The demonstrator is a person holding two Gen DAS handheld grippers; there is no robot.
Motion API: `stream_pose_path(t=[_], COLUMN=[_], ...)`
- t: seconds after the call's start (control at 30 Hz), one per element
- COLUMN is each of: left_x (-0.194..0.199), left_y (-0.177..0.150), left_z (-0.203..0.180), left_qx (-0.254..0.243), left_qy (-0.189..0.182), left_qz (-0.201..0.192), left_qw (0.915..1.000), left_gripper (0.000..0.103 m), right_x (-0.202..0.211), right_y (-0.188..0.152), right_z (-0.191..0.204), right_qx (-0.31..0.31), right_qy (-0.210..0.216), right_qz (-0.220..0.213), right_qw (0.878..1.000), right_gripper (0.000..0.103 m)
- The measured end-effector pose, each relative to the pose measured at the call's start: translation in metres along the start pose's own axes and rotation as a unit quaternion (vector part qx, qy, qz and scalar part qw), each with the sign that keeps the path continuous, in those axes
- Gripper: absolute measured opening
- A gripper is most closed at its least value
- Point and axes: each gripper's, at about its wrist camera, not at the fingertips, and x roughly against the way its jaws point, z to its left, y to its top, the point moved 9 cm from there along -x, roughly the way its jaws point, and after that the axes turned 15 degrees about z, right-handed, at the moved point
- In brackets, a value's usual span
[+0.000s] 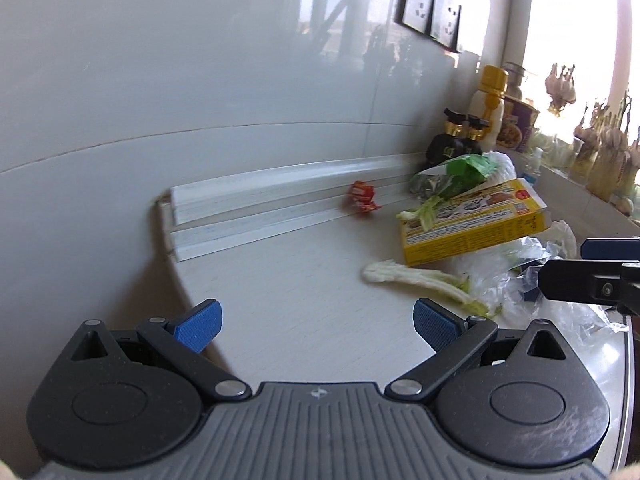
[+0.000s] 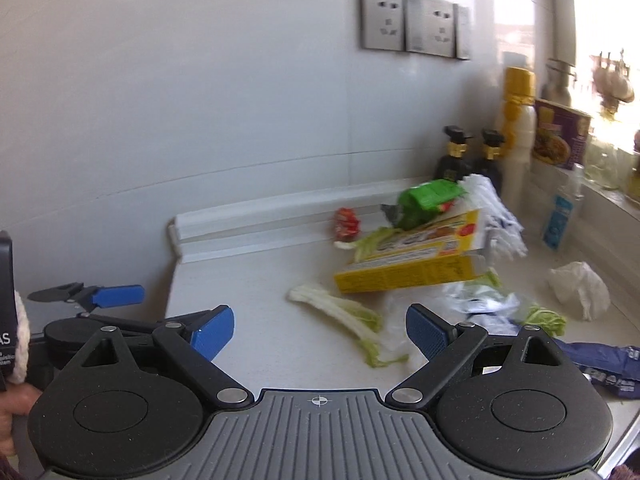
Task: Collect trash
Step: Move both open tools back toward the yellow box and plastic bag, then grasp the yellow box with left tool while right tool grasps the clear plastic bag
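Observation:
Trash lies scattered on a pale countertop [image 1: 304, 280]. A yellow cardboard box [image 1: 472, 220] [image 2: 416, 260] rests tilted on clear plastic film [image 1: 512, 280] [image 2: 480, 304]. A cabbage stalk [image 1: 424, 282] [image 2: 340, 312] lies in front of it, and a red crumpled wrapper [image 1: 363, 197] [image 2: 347, 222] sits by the wall trim. A green packet [image 1: 464, 170] [image 2: 428, 196] lies behind the box. My left gripper [image 1: 316, 322] is open above bare counter, left of the stalk. My right gripper [image 2: 319, 330] is open too, with the stalk just beyond its fingers. Neither holds anything.
Dark bottles [image 2: 468, 160], a yellow-capped bottle [image 2: 518, 120] and a purple box [image 2: 560, 134] stand at the back right by the window. A white crumpled tissue [image 2: 578, 288] and a blue wrapper [image 2: 600, 364] lie at right. Wall sockets [image 2: 416, 24] are above. The counter ends at left.

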Motion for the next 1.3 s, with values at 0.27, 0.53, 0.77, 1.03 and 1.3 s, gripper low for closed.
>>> stream_pose_path(t=[0.27,0.53,0.77,1.03,1.3], left_x=[-0.019,-0.053,-0.063,-0.069,-0.076], left_y=[0.017,0.034,0.038,0.043,0.046], left_z=[-0.035,-0.078,-0.117,-0.147,-0.159], left_qx=[-0.051,-0.119,-0.201,-0.259,-0.276], left_qy=[-0.015,-0.07,-0.077,-0.08,-0.08], left_qz=[-0.018,-0.026,-0.055,-0.077,-0.087], left_qw=[0.9984,0.9901,0.975,0.9595,0.9538], left_gripper=[0.102,0.095,0.083,0.072,0.063], right_x=[-0.001,-0.001,0.003,-0.005,-0.034], right_y=[-0.008,-0.018,-0.026,-0.033,-0.044], right_z=[-0.059,-0.099,-0.131,-0.138,-0.136], right_qx=[-0.063,-0.136,-0.208,-0.224,-0.215], right_qy=[-0.017,0.018,0.037,0.055,0.025], right_qz=[-0.005,-0.032,-0.058,-0.047,0.012], right_qw=[0.998,0.99,0.976,0.972,0.976], right_gripper=[0.095,0.094,0.09,0.067,0.027])
